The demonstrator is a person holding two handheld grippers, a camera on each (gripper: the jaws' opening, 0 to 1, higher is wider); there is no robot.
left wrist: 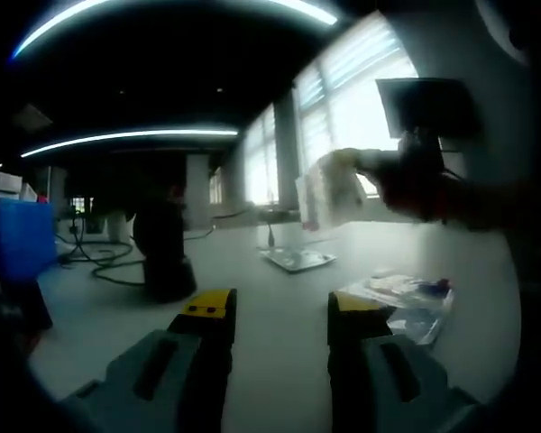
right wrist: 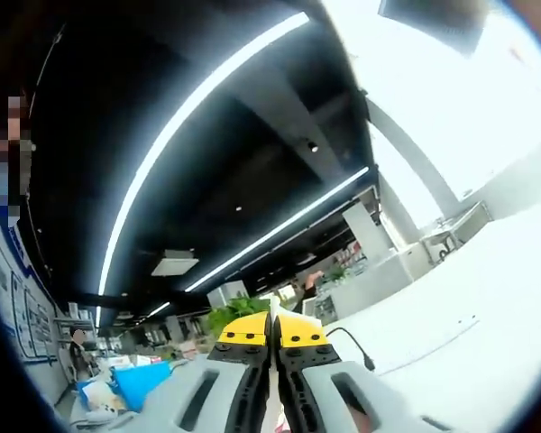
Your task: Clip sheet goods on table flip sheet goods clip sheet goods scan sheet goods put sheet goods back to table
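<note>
Aloft, pale translucent sheet goods (left wrist: 329, 191)

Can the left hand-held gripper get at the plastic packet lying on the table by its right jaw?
Probably yes. The left hand-held gripper is open, and the plastic packet lies flat on the table just past its right jaw, with nothing between them.
</note>
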